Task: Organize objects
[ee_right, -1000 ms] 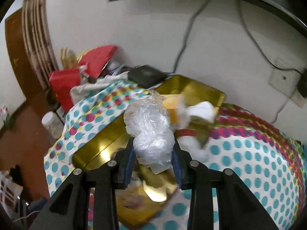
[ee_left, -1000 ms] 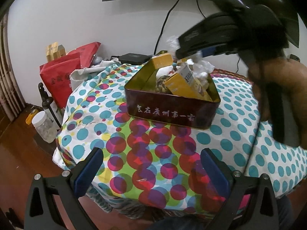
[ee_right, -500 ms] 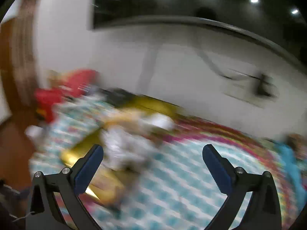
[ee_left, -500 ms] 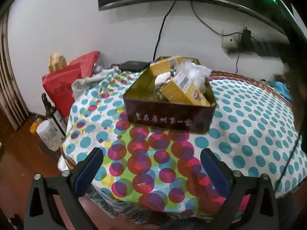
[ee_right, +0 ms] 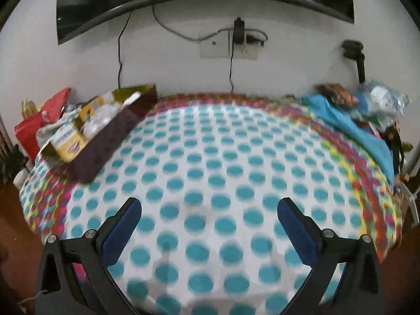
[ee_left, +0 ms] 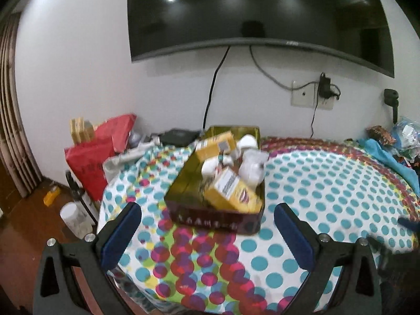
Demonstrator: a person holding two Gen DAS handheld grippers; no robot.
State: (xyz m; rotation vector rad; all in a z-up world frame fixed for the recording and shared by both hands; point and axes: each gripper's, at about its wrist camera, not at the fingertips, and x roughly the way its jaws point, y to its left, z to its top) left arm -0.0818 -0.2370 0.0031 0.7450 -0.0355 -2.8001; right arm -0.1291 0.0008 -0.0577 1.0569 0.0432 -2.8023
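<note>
A dark red tin [ee_left: 210, 219] with a gold inside stands on the dotted tablecloth [ee_left: 315, 183]. It holds yellow boxes [ee_left: 233, 193], white bottles and a crumpled clear plastic bag [ee_left: 253, 168]. My left gripper [ee_left: 207, 233] is open and empty, just in front of the tin. In the right wrist view the tin [ee_right: 105, 141] sits at the far left. My right gripper [ee_right: 208, 231] is open and empty above the bare dotted cloth [ee_right: 223, 157], well to the right of the tin.
A red bag [ee_left: 92, 162] and a black device [ee_left: 178, 136] sit behind the tin at the left. Bottles and a jar [ee_left: 72, 215] stand on the floor at left. Blue cloth [ee_right: 349, 126] and plastic bags [ee_right: 380, 102] lie at the table's right edge. A TV hangs on the wall.
My right gripper let go of the plastic bag into the tin, opened, and swung back and to the right. My left gripper pulled back and tilted up a little.
</note>
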